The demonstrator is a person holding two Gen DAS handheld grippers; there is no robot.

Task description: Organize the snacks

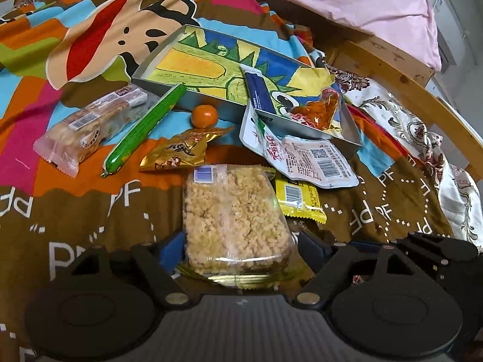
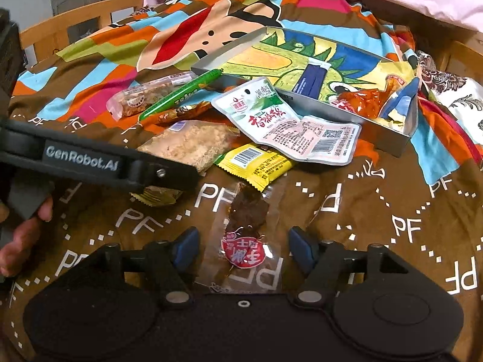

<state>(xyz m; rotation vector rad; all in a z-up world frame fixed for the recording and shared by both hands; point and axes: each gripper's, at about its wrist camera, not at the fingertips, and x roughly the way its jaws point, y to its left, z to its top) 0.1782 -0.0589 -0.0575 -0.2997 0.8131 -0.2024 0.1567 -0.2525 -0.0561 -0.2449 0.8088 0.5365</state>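
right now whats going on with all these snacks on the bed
A person is sorting snacks with two handheld grippers. The left gripper has its fingers closed around a clear pack of crumbly rice crisp. The right gripper is open, its fingers straddling a clear packet of dark dried meat lying on the bedspread. The dinosaur-print tray already holds a blue pack and an orange-red pack. A white pouch hangs over its edge, and other snacks lie loose beside it.

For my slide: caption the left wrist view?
Left gripper grips a crumbly rice-cake pack before the snack-strewn dinosaur tray.
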